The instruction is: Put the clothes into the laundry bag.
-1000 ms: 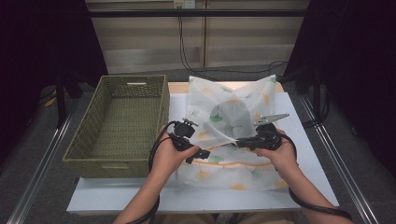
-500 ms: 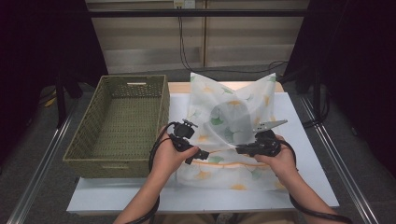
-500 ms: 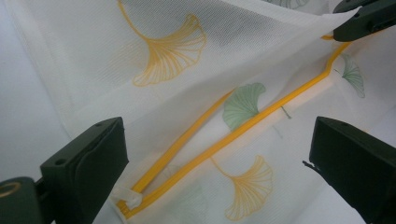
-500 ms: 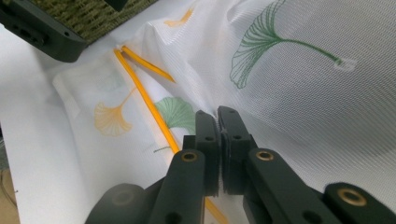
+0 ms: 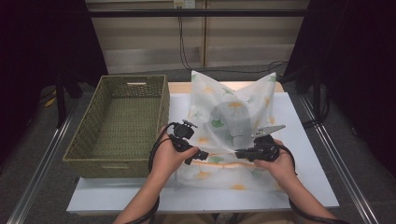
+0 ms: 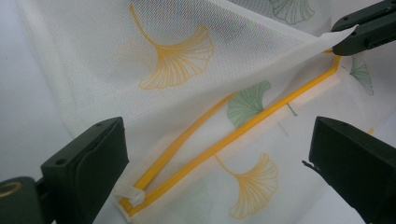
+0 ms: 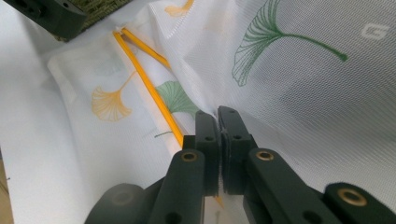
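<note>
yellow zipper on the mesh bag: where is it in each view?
High view: yellow zipper runs low centre, between the two grippers.
Left gripper view: zipper runs diagonally from bottom left to upper right.
Right gripper view: zipper runs from upper left down to the shut jaws.
Shared landmark: the green leaf print beside it.

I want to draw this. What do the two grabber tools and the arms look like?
Both grippers, left gripper and right gripper, are black with chunky flat jaws, brass-coloured screws and a black cable. The right one carries a grey three-cornered plate. The forearms are bare, no sleeves.
</note>
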`<state>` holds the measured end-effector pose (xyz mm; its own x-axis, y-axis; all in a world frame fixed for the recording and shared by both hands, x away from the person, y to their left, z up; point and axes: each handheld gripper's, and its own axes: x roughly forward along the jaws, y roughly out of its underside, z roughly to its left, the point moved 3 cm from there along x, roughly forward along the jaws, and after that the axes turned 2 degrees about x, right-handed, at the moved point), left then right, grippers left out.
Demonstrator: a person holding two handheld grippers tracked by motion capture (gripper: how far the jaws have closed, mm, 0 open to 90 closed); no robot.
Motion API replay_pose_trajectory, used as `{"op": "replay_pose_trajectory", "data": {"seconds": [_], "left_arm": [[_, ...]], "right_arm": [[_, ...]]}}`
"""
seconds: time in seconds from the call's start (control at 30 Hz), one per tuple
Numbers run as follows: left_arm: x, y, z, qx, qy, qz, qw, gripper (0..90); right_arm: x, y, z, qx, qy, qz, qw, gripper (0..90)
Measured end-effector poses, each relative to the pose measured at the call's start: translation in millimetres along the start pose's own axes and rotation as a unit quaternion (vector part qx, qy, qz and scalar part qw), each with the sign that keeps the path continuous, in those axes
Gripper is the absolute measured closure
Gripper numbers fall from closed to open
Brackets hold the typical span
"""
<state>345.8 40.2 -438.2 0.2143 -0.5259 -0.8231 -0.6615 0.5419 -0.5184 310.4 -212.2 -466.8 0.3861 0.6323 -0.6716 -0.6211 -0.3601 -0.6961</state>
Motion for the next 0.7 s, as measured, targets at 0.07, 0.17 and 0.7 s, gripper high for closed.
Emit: {"op": "replay_pose_trajectory", "data": {"seconds": [0.07,0.17,0.7], "left_arm": [[0.0,-0.1,0.1,0.001,0.000,0.000,1.0000,4.1],[-0.6,-0.3,-0.3,0.005,-0.001,0.000,1.0000,4.1],[2.6,2.6,1.2,-0.002,0.001,0.007,1.0000,4.2]], "right_arm": [[0.5,0.6,-0.2,0.000,-0.002,0.002,1.0000,88.1],[3.7,3.4,0.0,-0.002,0.000,0.008,1.0000,88.1],[9.3,10.6,0.0,-0.007,0.005,0.017,0.9998,83.6]]}}
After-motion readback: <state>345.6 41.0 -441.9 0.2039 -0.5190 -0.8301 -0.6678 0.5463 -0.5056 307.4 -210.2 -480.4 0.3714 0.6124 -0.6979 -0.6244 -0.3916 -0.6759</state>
